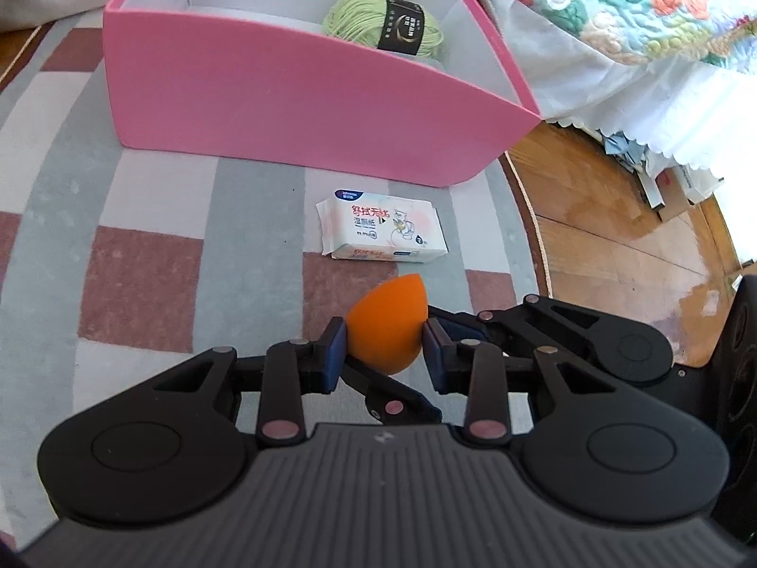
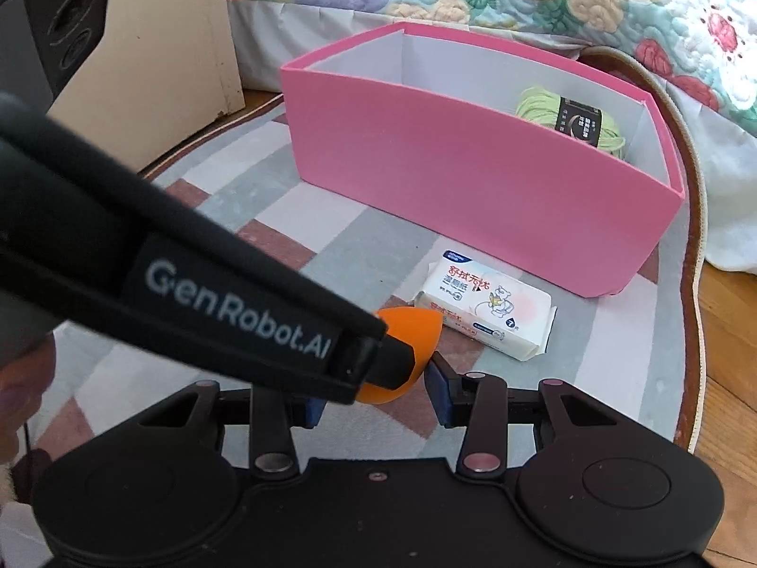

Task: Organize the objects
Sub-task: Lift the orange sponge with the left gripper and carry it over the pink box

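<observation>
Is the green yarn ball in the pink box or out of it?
In. The green yarn ball lies inside the open pink box, at its right end, with the white inner walls around it.

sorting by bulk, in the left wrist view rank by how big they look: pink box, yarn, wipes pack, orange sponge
1. pink box
2. then yarn, wipes pack and orange sponge look alike; the sponge is nearest, so unranked.

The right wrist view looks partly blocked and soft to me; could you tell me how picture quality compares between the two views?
Right wrist view: the left gripper's body crosses close to the lens, its lettering soft, hiding part of the orange sponge; the pink box bows from fisheye. Left wrist view: unblocked, sponge and wipes pack sharp, sunlight glaring on the wood floor.
</observation>
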A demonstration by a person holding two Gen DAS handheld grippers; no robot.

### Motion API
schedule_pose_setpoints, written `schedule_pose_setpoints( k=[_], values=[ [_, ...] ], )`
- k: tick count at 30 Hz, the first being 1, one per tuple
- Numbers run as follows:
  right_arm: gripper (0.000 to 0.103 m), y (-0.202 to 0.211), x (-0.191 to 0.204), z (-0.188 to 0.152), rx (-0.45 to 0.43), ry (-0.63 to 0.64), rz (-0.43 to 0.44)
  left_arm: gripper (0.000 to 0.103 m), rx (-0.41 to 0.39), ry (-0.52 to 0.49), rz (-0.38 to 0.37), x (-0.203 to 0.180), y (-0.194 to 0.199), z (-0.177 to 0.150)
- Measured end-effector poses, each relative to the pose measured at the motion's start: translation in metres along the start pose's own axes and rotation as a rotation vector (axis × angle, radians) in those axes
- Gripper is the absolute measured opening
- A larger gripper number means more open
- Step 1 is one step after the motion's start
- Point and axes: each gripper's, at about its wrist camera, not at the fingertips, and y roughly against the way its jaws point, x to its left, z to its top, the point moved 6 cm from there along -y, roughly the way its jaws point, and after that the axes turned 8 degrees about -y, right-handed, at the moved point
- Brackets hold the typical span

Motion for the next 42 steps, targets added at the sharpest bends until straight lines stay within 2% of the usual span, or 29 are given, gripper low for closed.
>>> schedule_pose_setpoints(
  k=[10, 18, 22, 27, 32, 42],
  values=[
    [0.048, 0.024, 0.015, 0.006, -0.027, 0.039, 0.005, 0.034, -0.029, 0.065, -0.061, 0.003, 0.029, 0.007],
    [0.047, 0.051, 0.029, 0.019, -0.084, 0.102, 0.003, 0.034, -0.08, 0.042, -0.06, -0.004, 0.06, 0.02],
    [0.047, 0.053, 0.032, 0.036, -0.099, 0.146, -0.037, 0.034, -0.11, 0.048, -0.032, -0.008, 0.068, 0.032],
    [0.047, 0.065, 0.035, 0.054, -0.111, 0.158, -0.026, 0.034, -0.131, 0.041, -0.035, -0.007, 0.088, 0.049],
    [0.047, 0.079, 0.043, 0.073, -0.14, 0.224, -0.035, 0.033, -0.143, 0.033, -0.054, -0.006, 0.108, 0.068],
    [0.047, 0.098, 0.046, 0.113, -0.229, 0.305, -0.045, 0.036, -0.198, -0.023, -0.031, -0.012, 0.129, 0.106]
  ],
)
